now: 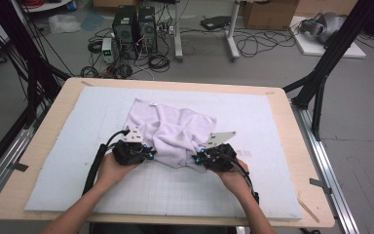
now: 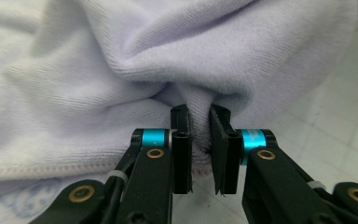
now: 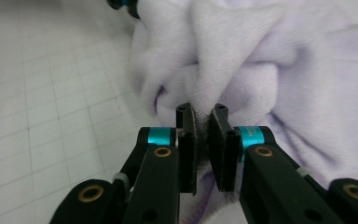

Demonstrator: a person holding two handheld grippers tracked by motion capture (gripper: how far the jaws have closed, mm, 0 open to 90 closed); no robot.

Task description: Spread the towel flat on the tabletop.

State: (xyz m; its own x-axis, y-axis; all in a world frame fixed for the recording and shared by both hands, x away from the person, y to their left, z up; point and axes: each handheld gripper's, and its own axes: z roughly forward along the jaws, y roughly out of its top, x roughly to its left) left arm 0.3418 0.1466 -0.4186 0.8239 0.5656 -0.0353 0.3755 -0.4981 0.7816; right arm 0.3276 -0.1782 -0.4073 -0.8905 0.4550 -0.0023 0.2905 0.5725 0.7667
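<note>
High view, gridded white mat (image 1: pixel 185 190) on wooden table (image 1: pixel 44 146), cables (image 1: pixel 126 63) on grey floor (image 1: pixel 272 68)

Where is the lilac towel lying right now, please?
In the high view the lilac towel lies crumpled mid-mat, with the left gripper and right gripper pinching its near edge.

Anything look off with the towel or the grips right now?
The towel lies crumpled in folds on the mat, not flat. Left gripper and right gripper each pinch a bunched fold. No damage shows.

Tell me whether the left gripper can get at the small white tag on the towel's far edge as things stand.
Probably not: the left gripper is shut on the towel at its near edge, and the tag lies across the bunched cloth.
</note>
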